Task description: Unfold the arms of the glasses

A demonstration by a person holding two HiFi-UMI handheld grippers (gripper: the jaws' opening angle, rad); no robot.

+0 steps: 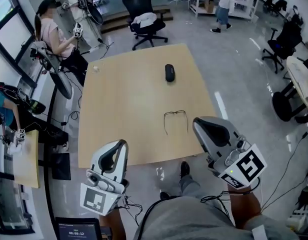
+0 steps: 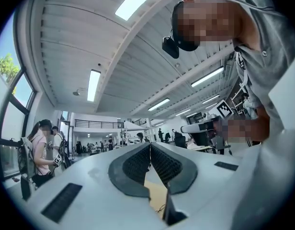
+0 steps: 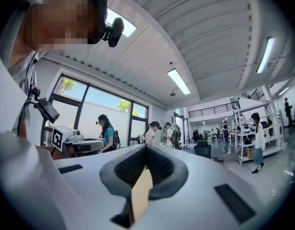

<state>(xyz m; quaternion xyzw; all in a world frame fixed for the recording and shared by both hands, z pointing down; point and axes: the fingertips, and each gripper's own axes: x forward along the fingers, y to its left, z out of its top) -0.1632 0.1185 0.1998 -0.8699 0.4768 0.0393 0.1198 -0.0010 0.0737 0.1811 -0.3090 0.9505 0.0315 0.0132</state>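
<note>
A large open room with a grey floor holds a pale wooden worktop (image 1: 129, 104) at its middle, with a black office chair (image 1: 144, 21) draped in a white garment beyond the far edge and people standing at benches along the left side. The glasses (image 1: 175, 113) lie on the worktop toward its near edge, right of centre, the front facing far and both arms spread out toward the person. Farther away on the same surface rests a dark oval case (image 1: 169, 72), shut, so nothing of its contents shows; it is well apart from the glasses. A small pale object (image 1: 95, 69) sits near the far left corner. The left gripper (image 1: 121, 144) is held over the near edge to the left of the glasses, and its own view shows the ribbed fingers (image 2: 137, 163) brought together with nothing between them. The right gripper (image 1: 200, 124) is held to the right of the glasses, touching nothing, and its fingers (image 3: 162, 164) are likewise closed and empty.
</note>
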